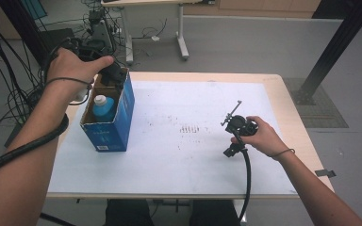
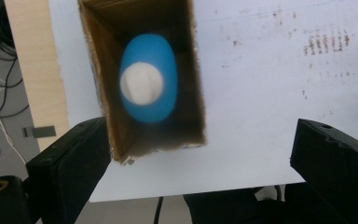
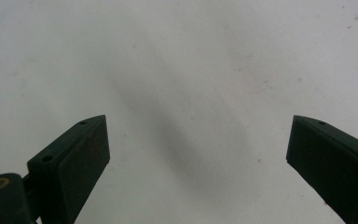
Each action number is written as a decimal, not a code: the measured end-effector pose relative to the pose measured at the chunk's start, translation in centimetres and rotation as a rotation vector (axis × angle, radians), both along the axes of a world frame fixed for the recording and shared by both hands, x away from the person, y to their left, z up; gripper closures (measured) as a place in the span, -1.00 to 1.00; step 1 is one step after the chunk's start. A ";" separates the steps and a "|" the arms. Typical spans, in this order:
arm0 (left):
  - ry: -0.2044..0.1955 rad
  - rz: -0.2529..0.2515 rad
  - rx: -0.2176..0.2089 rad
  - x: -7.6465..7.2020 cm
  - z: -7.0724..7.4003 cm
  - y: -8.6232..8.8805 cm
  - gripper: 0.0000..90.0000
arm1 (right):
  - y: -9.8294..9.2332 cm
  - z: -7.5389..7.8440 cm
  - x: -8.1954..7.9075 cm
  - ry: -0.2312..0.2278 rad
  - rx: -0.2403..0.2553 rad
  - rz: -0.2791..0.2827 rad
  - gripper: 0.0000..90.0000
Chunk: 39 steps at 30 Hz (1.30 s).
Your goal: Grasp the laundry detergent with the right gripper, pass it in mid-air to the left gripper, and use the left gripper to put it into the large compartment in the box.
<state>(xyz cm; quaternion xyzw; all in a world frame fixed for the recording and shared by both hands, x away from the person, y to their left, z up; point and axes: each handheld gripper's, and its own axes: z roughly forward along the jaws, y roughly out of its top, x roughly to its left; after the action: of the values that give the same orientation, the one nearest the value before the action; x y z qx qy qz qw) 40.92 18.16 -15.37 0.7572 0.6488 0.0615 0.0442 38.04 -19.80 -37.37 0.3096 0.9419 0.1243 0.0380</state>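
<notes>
Blue bottle (image 2: 148,79) w/ white cap stands upright inside the open-topped blue cardboard box (image 1: 122,110) at the table's left side, on the white sheet (image 1: 193,155). Left gripper (image 2: 200,154) hangs above the box, jaws wide apart, nothing between them. Right gripper (image 3: 198,158) sits low over the bare sheet at right, jaws also apart & empty.

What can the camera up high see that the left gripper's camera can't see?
The high view has the box's blue outside, the person's arms and the right hand-held gripper resting on the white sheet. The left gripper view looks straight down inside the box, between its own wide-open jaws. Both show the blue bottle with its white cap standing in the box.
</notes>
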 end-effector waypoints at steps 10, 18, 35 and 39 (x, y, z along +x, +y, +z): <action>-0.008 -0.104 -0.019 -1.3 0.7 -3.7 -0.88 | -0.2 -0.3 -0.3 0.003 -0.005 -0.004 -0.87; 0.030 -0.225 -0.030 -2.1 0.1 -7.3 -0.84 | -0.5 -0.3 -0.2 0.005 -0.004 -0.010 -0.87; 0.052 -0.322 -0.047 -2.9 -2.8 -11.7 -0.85 | -0.9 -0.1 -0.2 0.007 0.003 -0.022 -0.87; 0.068 -0.327 -0.059 -2.9 -4.5 -12.0 -0.85 | -0.9 0.0 -0.3 0.007 -0.002 -0.018 -0.87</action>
<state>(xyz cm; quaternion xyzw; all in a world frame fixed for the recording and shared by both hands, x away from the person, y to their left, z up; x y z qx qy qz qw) 38.05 6.16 -19.87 0.8527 0.5195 0.0087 0.0539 37.76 -20.75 -37.41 0.3187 0.9393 0.1219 0.0362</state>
